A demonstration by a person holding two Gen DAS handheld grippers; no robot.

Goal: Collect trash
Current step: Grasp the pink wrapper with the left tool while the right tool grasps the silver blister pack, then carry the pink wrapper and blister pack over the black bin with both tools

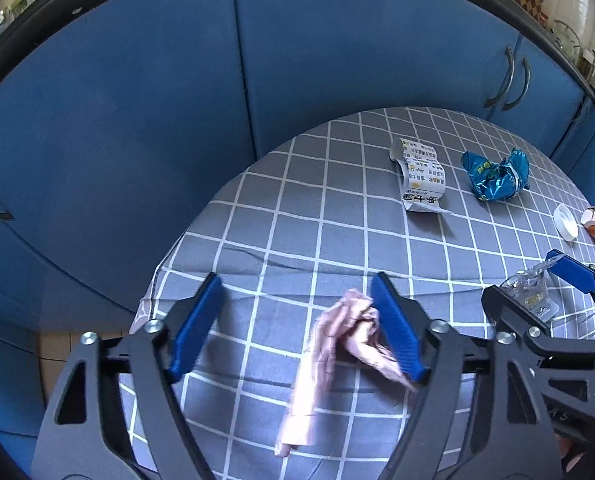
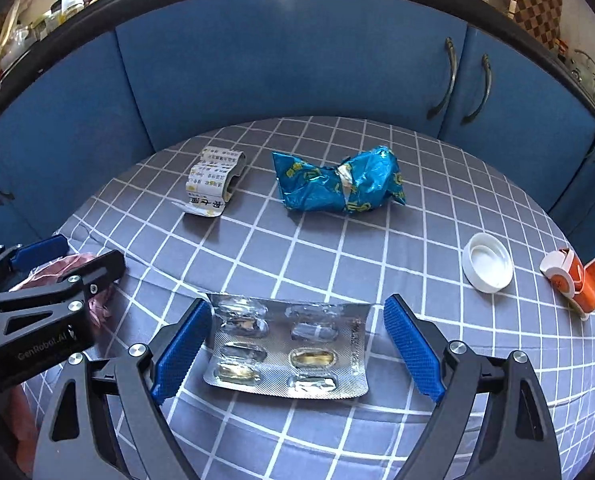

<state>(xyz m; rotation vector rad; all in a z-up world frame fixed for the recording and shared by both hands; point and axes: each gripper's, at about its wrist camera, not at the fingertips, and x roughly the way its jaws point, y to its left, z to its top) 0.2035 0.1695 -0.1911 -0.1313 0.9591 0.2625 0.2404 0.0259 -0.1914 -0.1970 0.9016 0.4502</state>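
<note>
Right under your right gripper [image 2: 297, 348] sits a silver blister pack [image 2: 287, 350], flat on the checked surface [image 2: 417, 208] between the blue fingers [image 2: 179, 354], which are spread wide; the left one is just beside the pack's edge, the right one clear of it. Some of its pockets look crushed, and a few show yellowish capsules inside.

Over on your left gripper [image 1: 297, 328], the fingers are apart too, and a crumpled pink wrapper [image 1: 329, 360] lies between them, pressed up against the right finger [image 1: 397, 336] and trailing toward the near edge. Whether it is touching or merely overlapping from this angle, you can't tell.

Farther out, a white printed wrapper [image 2: 213, 182] curls at the far left, and a crushed blue foil bag [image 2: 337, 186] lies to its right, well apart from both grippers. On the right side a white lid [image 2: 487, 268] sits open side up, nothing visible in it, with an orange and white tape dispenser [image 2: 575, 280] just beyond it near the surface's right edge. Blue cabinet doors [image 2: 297, 60] close off the far side.
</note>
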